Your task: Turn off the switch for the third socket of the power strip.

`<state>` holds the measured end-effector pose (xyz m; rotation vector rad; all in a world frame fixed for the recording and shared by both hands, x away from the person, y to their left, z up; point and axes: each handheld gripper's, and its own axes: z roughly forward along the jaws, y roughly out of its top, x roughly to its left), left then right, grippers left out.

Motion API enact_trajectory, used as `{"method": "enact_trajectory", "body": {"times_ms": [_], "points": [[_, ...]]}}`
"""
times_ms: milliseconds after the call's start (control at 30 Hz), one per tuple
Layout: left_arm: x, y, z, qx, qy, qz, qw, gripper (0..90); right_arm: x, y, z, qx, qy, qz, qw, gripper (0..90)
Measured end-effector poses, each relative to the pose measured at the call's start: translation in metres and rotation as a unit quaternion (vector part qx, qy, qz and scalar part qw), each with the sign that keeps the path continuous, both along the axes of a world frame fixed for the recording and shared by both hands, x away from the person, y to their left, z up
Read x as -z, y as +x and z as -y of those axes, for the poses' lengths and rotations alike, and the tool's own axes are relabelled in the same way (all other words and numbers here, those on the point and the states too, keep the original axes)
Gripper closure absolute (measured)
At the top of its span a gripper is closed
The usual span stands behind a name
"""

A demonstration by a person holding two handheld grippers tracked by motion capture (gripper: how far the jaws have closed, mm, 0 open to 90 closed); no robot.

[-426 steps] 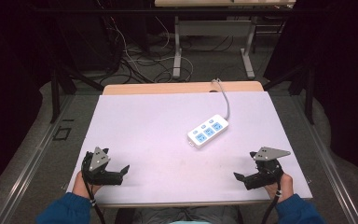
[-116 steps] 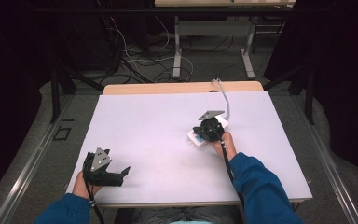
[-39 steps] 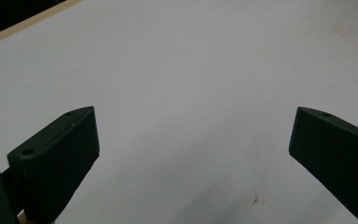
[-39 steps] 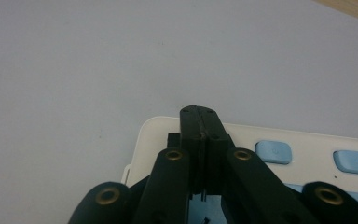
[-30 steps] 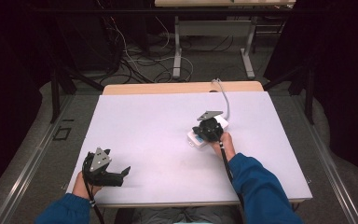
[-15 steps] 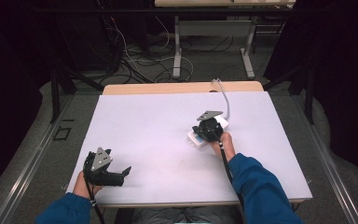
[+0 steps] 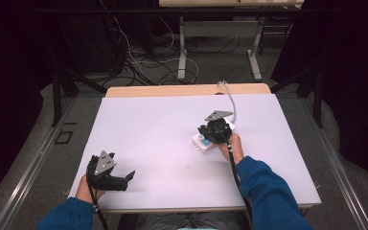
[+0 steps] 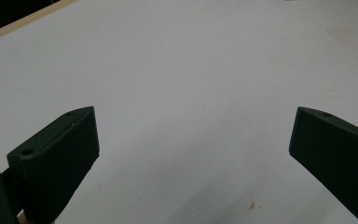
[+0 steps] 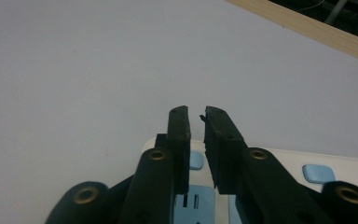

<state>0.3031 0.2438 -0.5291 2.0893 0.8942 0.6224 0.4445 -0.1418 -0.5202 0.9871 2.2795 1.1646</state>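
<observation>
We hold the right tool, jaws nearly closed on nothing, over the power strip right of mid-table; we should press its switch squarely. Our left tool rests released.

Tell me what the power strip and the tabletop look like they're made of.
Power strip: probably moulded plastic, a smooth white shell with light blue buttons and socket faces, its edges rounded. Tabletop: a matte white sheet, possibly laminate or paper, since it shows no glare; a pale wood-look edge runs along its far side.
</observation>
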Motion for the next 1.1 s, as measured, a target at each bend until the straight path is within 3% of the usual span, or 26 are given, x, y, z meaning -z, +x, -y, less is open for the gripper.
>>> {"method": "enact_trajectory", "body": {"times_ms": [100,133,333,567,700,967,1100], "points": [[-0.001,0.0,0.001,0.002,0.008,0.003,1.0,1.2,-0.001,-0.001,0.0,-0.001,-0.002,-0.007,1.0,68.1],[0.0,-0.001,0.001,0.002,0.001,0.001,1.0,1.2,0.0,-0.001,-0.001,-0.002,0.0,-0.006,1.0,66.3],[0.001,0.001,0.001,0.001,0.005,0.003,1.0,1.2,-0.006,-0.005,-0.001,-0.004,-0.003,-0.008,1.0,48.8],[-0.001,0.0,0.0,0.0,0.006,-0.001,1.0,0.9,-0.012,-0.011,0.006,-0.023,0.013,-0.015,0.9995,16.7],[-0.001,0.001,-0.001,-0.003,0.005,0.003,1.0,0.9,-0.016,-0.017,0.007,-0.049,0.004,-0.012,0.9987,9.7],[0.0,0.0,0.0,-0.001,0.002,0.0,1.0,0.8,-0.022,-0.028,0.017,-0.057,0.006,-0.016,0.9982,0.0],[-0.001,0.0,-0.002,-0.001,0.009,0.006,0.9999,0.8,-0.025,-0.035,0.023,-0.055,0.007,-0.008,0.9984,0.0]]}}
